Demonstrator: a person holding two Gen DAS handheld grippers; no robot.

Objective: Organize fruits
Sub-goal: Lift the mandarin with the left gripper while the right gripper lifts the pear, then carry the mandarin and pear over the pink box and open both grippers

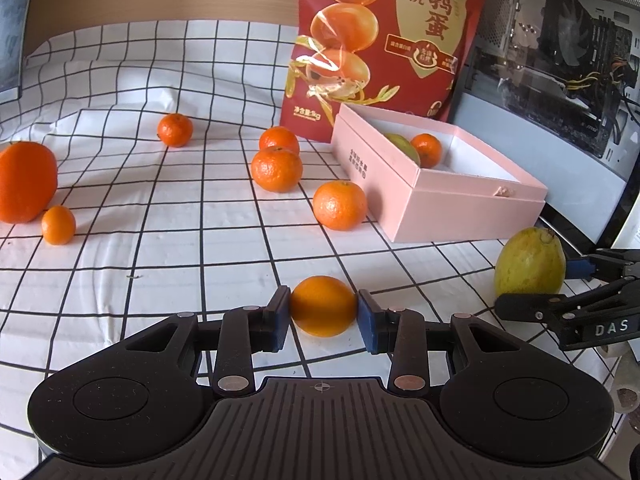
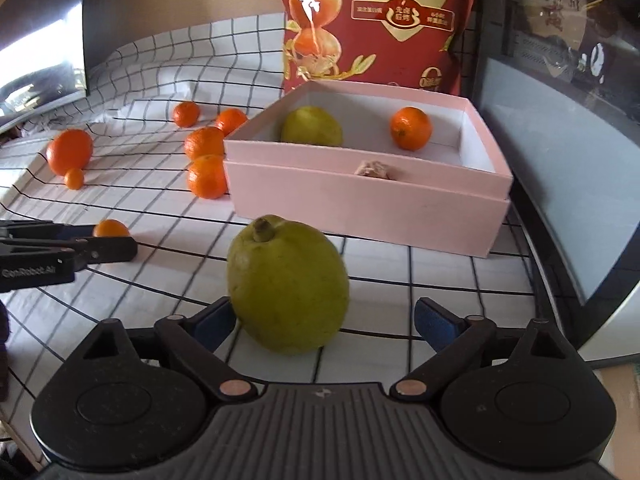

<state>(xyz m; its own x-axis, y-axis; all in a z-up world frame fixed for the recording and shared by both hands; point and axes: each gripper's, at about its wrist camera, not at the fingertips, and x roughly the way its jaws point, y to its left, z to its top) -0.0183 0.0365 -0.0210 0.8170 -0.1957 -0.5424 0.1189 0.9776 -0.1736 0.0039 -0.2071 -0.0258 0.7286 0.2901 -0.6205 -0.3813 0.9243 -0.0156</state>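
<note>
1. Orange fruit, small, a kumquat (image 1: 323,306), is pinched between the blue pads of the left tongs (image 1: 323,307); both pads touch it, jaws closed on it. It sits low over the checked cloth (image 1: 160,248); contact with the cloth cannot be told.
2. Right tongs (image 2: 326,320) are spread wide around a green pear (image 2: 287,286) standing stem-up on the cloth. Left pad is at or near the skin, right pad (image 2: 436,326) clearly apart from it. Nothing gripped.
3. From the left tongs, the pear (image 1: 530,262) is off to the right, with the right tongs (image 1: 560,284) on either side of it.
4. From the right tongs, the left tongs (image 2: 116,242) show at the left edge with the kumquat (image 2: 111,229) between the tips.
5. Pink box (image 2: 360,200) sits straight ahead of the right tongs, just beyond the pear, lid off. Inside: a second green pear (image 2: 312,126) on the left, a mandarin (image 2: 411,128) on the right, well apart.
6. Ahead of the left tongs, three mandarins in a loose row by the box's left wall: nearest (image 1: 340,205), middle (image 1: 277,169), farthest (image 1: 279,140). Another mandarin (image 1: 175,130) lies farther ahead-left.
7. Far left of the left tongs: a big orange (image 1: 26,182) with a second kumquat (image 1: 58,225) just beside it.
8. Red snack bag (image 1: 384,40) stands upright behind the box.
</note>
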